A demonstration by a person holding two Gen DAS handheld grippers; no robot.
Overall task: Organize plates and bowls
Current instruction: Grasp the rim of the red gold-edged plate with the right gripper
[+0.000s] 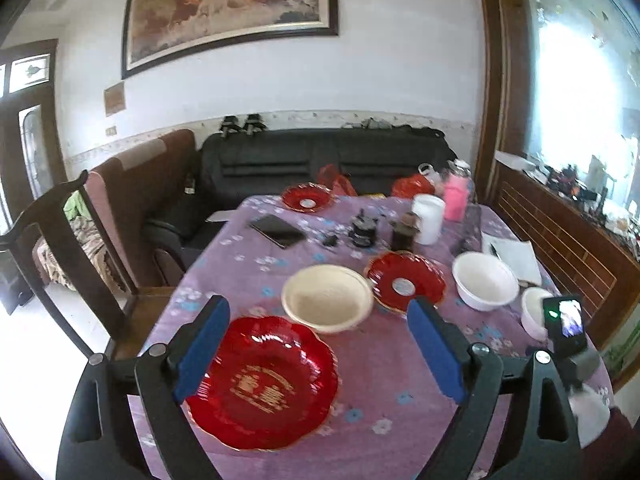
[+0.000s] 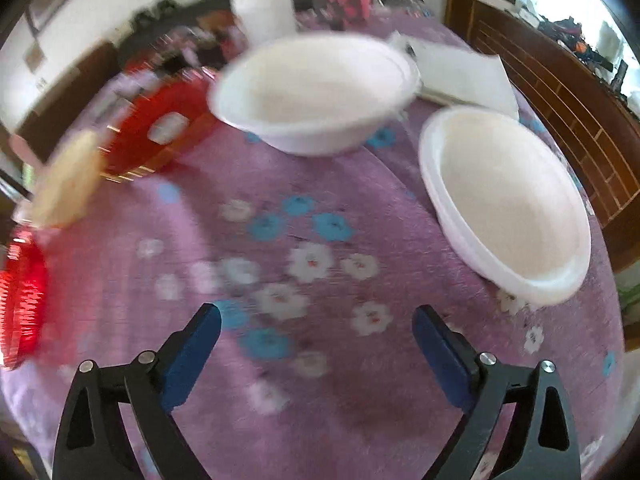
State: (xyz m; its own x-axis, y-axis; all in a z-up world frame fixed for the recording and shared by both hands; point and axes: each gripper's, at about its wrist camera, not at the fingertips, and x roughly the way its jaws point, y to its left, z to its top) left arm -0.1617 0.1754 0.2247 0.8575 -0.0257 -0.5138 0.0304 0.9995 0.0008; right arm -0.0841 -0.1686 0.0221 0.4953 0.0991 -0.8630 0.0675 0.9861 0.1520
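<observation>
In the left wrist view a large red plate lies at the near table edge, under my open left gripper, which hovers above it. Behind it are a cream bowl, a second red plate, a white bowl, a smaller white bowl and a far red plate. In the blurred right wrist view my open, empty right gripper is over bare cloth. Two white bowls lie ahead, a red plate and the cream bowl to the left.
The table has a purple flowered cloth. At the back stand a white cup, a pink container, small dark jars, a black tablet and papers. A wooden chair stands left, a wooden rail right.
</observation>
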